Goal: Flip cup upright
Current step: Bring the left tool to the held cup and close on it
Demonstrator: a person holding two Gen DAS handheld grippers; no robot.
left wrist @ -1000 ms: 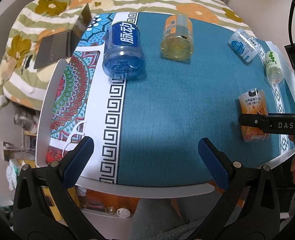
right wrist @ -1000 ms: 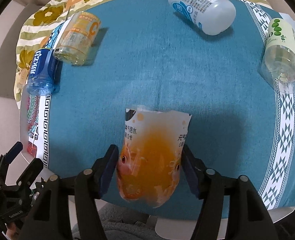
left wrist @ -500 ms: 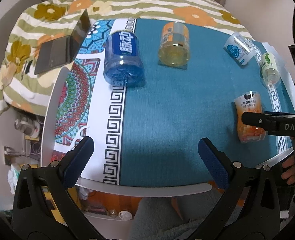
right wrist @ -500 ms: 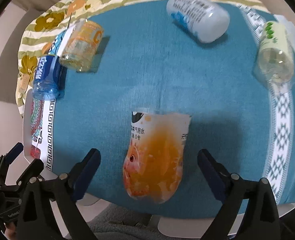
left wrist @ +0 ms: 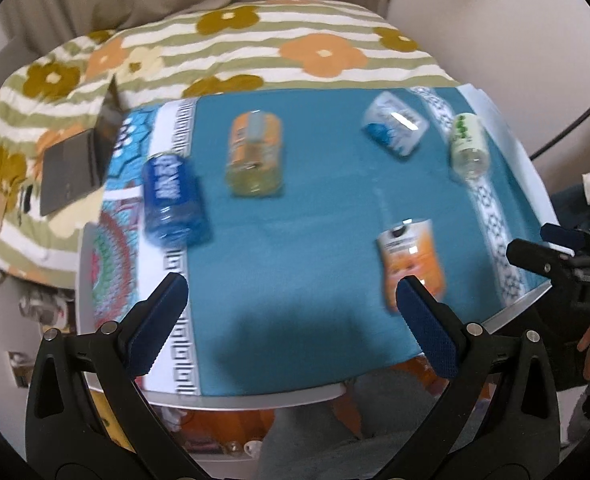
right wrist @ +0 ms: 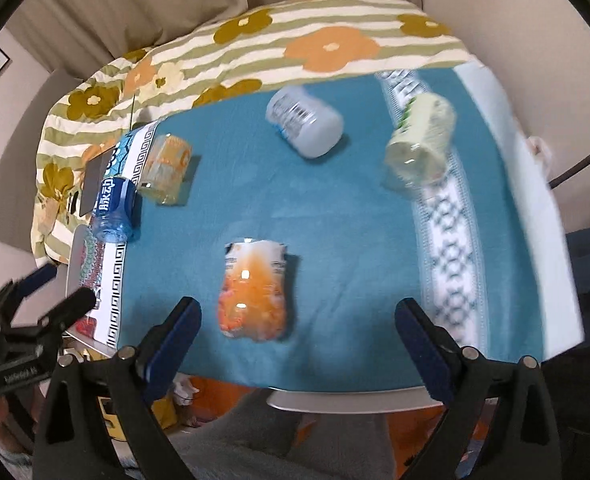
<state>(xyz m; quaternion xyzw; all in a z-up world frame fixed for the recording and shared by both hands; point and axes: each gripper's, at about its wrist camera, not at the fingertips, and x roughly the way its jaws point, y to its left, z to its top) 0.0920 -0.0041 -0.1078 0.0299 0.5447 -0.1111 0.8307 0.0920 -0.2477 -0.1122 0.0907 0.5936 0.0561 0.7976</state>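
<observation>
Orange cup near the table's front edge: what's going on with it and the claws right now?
A person holds a claw in each hand. The orange cup stands on the teal tablecloth, gripped by neither. The right claw is open with the cup just ahead of it; the left claw is open too. Four other cups lie tipped over farther back.

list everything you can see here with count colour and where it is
orange cup: 1, orange and white, near edge of table, between the right gripper's open fingers
blue cup: 1, blue, left side
yellow-orange cup: 1, far middle
white-blue cup: 1, far right
green-white cup: 1, right border
tablecloth: 1, teal, patterned borders
blanket: 1, striped, floral, behind table
laptop: 1, dark, on blanket
left gripper: 1, open
right gripper: 1, open
</observation>
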